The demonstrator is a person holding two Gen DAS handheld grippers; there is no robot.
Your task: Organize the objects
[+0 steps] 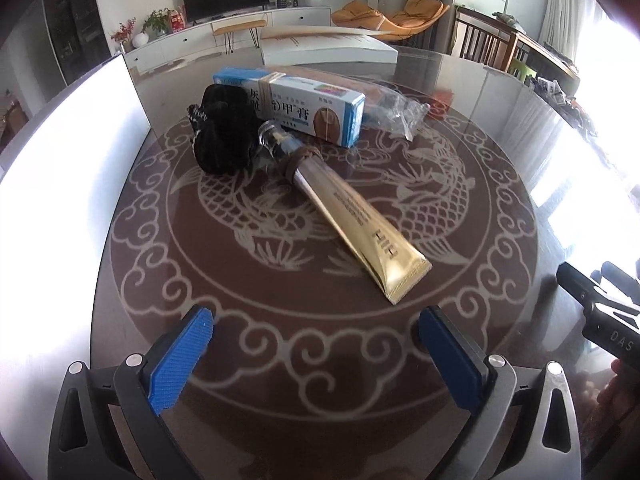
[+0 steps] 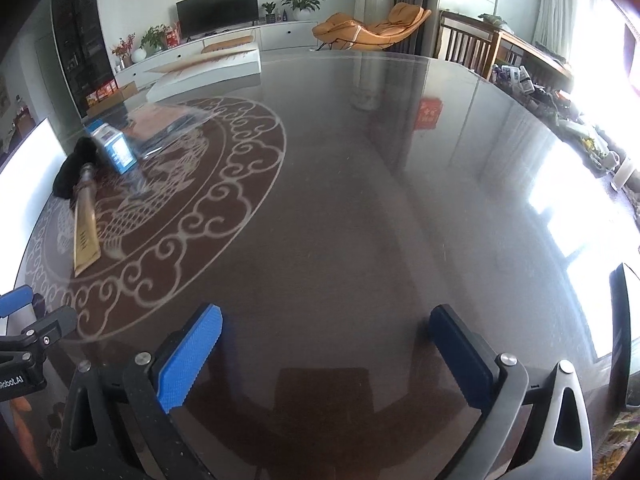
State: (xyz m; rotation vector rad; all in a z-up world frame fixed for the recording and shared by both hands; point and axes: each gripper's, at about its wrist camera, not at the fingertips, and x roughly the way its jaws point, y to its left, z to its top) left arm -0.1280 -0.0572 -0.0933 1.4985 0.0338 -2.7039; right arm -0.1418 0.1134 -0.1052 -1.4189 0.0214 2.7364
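Observation:
A gold tube with a clear cap lies diagonally on the round table's dragon pattern, its cap end against a black fabric bundle. A white and blue box lies behind them beside a clear plastic bag. My left gripper is open and empty, just short of the tube's flat end. My right gripper is open and empty over bare glass to the right. The tube, box and black bundle show far left in the right wrist view.
A flat white box lies at the table's far edge. The glossy dark table stretches right with strong window glare. The right gripper's body shows at the left wrist view's right edge. Wooden chairs stand beyond the far right rim.

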